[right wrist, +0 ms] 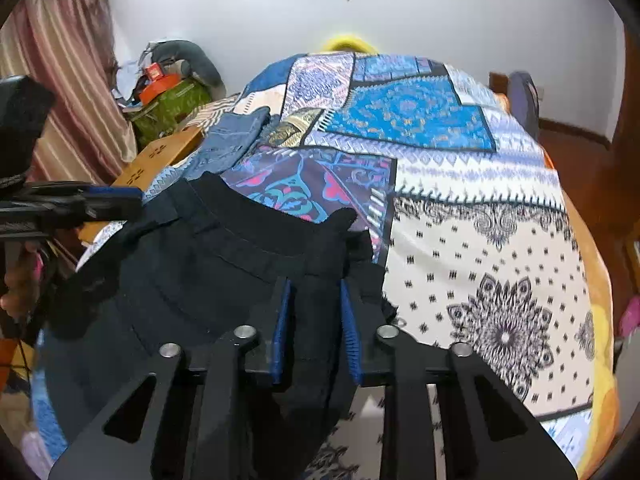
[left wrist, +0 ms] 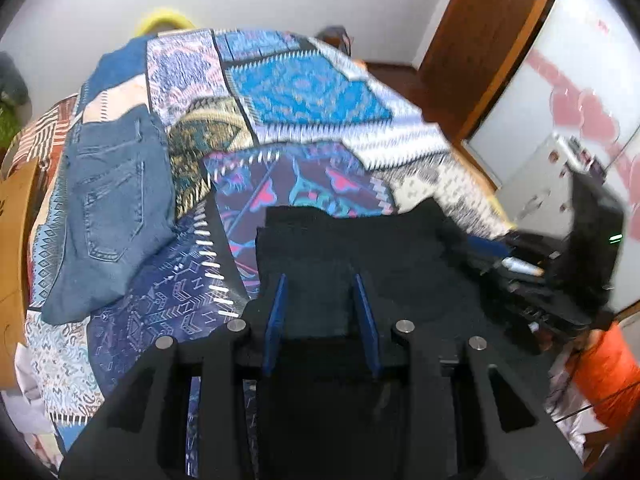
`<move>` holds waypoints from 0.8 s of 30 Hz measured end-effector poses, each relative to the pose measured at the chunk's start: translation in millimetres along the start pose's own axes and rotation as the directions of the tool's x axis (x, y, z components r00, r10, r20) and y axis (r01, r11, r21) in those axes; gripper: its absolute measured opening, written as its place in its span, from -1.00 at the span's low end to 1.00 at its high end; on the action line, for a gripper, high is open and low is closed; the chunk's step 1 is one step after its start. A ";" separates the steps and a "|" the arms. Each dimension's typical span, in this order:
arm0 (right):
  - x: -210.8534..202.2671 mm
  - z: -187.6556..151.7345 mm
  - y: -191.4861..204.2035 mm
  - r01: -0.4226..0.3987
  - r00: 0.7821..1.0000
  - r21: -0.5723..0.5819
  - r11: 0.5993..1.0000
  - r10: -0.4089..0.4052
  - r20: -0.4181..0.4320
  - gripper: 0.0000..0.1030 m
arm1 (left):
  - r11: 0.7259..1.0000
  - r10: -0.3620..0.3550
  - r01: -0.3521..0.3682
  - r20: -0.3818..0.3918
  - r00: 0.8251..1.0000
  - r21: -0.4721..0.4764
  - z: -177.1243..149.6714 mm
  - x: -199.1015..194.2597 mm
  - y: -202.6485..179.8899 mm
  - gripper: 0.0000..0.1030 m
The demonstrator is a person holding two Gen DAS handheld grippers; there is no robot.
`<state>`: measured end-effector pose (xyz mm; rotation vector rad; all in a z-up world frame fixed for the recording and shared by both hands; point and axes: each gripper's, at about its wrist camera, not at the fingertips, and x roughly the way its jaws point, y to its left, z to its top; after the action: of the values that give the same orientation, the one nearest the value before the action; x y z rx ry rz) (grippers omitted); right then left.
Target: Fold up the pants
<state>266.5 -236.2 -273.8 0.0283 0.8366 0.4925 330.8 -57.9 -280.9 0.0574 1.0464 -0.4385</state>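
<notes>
Left gripper (left wrist: pixel 320 280) and right gripper (right wrist: pixel 314 286) each have black pants (right wrist: pixel 208 264) bunched between partly parted fingers; whether gripped, I cannot tell. Beyond lies a patchwork bedspread (right wrist: pixel 460 208), folded blue jeans (left wrist: pixel 108 208) far left.

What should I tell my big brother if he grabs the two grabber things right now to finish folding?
Left gripper: black pants cloth lies between its blue fingers; the grip looks shut on it, though the gap is fairly wide.
Right gripper: the same, with a bunched edge of the black pants between its fingers.
The black pants lie near the front edge of the patterned bedspread.
The blue jeans already lie folded farther back on the left.
Done: one pair appears folded.
Left: probably carry the held edge over to fold the black pants, then let go.
</notes>
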 end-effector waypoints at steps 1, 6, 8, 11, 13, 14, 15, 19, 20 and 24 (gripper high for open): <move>-2.9 0.1 1.6 0.017 1.000 -0.020 1.000 -0.017 0.022 -0.76 | 1.000 0.018 -0.018 -0.002 1.000 0.010 -1.2 4.4 0.5 -0.33; 9.5 0.2 -8.8 0.056 0.998 -0.006 0.998 -0.056 0.007 -0.77 | 0.998 0.060 -0.060 -0.014 0.998 -0.026 -6.4 20.0 8.6 -0.03; 12.7 0.0 -9.2 0.061 0.998 -0.004 0.998 -0.061 -0.011 -0.77 | 0.998 0.062 -0.063 -0.019 0.998 -0.028 -7.8 22.7 10.6 0.04; 1.6 5.5 -7.3 0.091 0.995 -0.019 0.996 -0.092 -0.028 -0.66 | 0.997 0.067 -0.068 -0.018 0.998 -0.028 -7.2 16.2 12.3 0.08; -8.5 8.2 -8.7 0.111 0.993 -0.023 0.994 -0.112 -0.030 -0.52 | 0.996 0.083 -0.084 -0.008 0.996 -0.022 -6.6 6.2 11.8 0.08; -18.5 9.1 -9.6 0.121 0.992 -0.023 0.992 -0.122 -0.030 -0.40 | 0.995 0.099 -0.098 0.004 0.995 -0.014 -6.5 -0.3 10.7 0.08; -22.7 9.7 -10.9 0.125 0.992 -0.023 0.992 -0.126 -0.027 -0.27 | 0.993 0.121 -0.121 0.024 0.992 -0.002 -7.2 -10.4 9.8 0.08; -51.6 4.7 -9.9 0.130 0.991 -0.021 0.991 -0.130 -0.010 0.05 | 0.987 0.155 -0.157 0.059 0.986 0.018 -10.6 -38.2 10.9 0.24; -57.2 1.8 -8.3 0.125 0.992 -0.018 0.992 -0.125 -0.013 0.11 | 0.987 0.158 -0.159 0.060 0.986 0.016 -11.8 -43.2 11.7 0.37; -67.1 -13.4 -0.9 0.087 0.996 0.023 0.996 -0.086 -0.034 0.29 | 0.991 0.132 -0.132 0.050 0.990 -0.004 -26.0 -58.3 13.4 0.60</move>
<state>219.3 -268.0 -235.8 0.0060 0.8725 0.4023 289.8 -20.3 -246.9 0.1138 0.9873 -0.3184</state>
